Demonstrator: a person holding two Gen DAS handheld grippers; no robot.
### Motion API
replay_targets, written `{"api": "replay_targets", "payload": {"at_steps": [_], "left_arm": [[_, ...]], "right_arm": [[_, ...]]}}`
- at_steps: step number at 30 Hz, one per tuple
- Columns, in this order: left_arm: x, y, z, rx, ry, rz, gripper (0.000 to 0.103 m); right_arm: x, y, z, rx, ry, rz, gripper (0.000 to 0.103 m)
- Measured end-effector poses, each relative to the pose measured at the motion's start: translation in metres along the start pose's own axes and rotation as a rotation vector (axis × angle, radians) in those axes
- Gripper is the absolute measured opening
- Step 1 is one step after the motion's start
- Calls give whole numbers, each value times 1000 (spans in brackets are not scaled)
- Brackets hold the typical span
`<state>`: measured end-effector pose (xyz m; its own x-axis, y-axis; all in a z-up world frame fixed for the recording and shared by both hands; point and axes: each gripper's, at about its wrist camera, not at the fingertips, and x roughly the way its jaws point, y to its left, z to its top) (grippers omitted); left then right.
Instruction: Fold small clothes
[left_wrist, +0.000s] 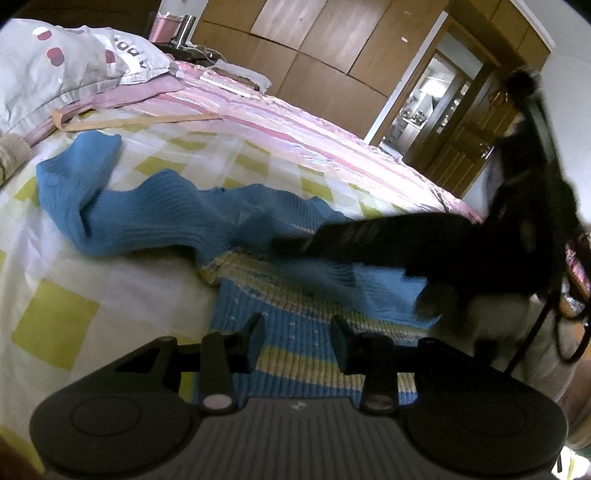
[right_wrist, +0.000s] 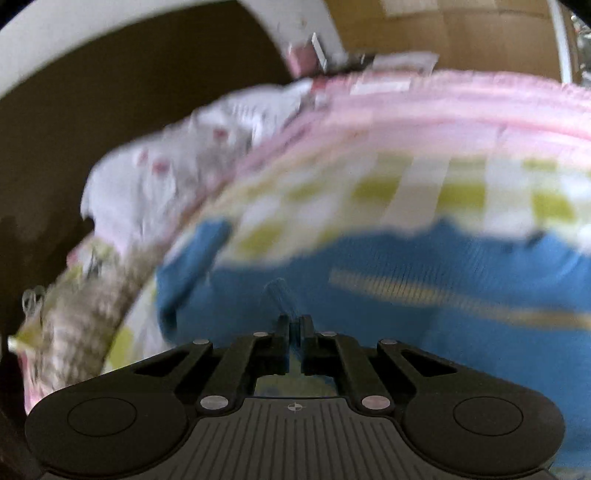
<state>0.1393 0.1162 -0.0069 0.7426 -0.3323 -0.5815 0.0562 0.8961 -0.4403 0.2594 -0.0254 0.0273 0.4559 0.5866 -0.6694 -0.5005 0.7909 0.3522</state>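
A small blue knit sweater (left_wrist: 155, 214) with yellow and white stripes lies spread on the checked bed sheet (left_wrist: 55, 317). One sleeve reaches to the far left. My left gripper (left_wrist: 297, 332) is open, low over the striped hem, empty. My right gripper (right_wrist: 294, 325) is shut on a pinch of the blue sweater (right_wrist: 406, 321); the right wrist view is blurred by motion. In the left wrist view the right gripper (left_wrist: 295, 243) comes in from the right as a dark blurred shape over the sweater's middle.
A grey pillow (left_wrist: 62, 70) with red dots and a pink striped blanket (left_wrist: 280, 122) lie at the far side of the bed. A wooden wardrobe (left_wrist: 332, 48) and an open doorway (left_wrist: 428, 107) stand behind. The bed edge drops off at the right.
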Motion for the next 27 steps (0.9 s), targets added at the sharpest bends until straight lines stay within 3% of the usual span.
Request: {"api": "replay_targets", "payload": {"at_steps": [3, 10, 14, 17, 22, 24, 25, 27], "left_arm": [[3, -1, -1, 5, 11, 1, 43], [5, -1, -1, 15, 13, 5, 43], [6, -1, -2, 13, 8, 8, 43], [7, -1, -2, 10, 3, 12, 43], [6, 1, -1, 4, -15, 26, 43], [7, 2, -1, -2, -14, 36, 43], [7, 2, -1, -2, -14, 42, 43], [7, 3, -1, 1, -23, 54, 43]], "right_arm": [[17, -2, -10, 11, 81, 43, 12], [8, -7, -13, 68, 83, 126, 13], [-13, -13, -13, 84, 25, 126, 14], [-35, -28, -15, 105, -45, 71, 13], [-59, -59, -29, 122, -137, -138, 13], [-58, -72, -37, 157, -120, -219, 13], [-53, -79, -41, 187, -87, -234, 13], [-54, -83, -47, 200, -101, -212, 13]]}}
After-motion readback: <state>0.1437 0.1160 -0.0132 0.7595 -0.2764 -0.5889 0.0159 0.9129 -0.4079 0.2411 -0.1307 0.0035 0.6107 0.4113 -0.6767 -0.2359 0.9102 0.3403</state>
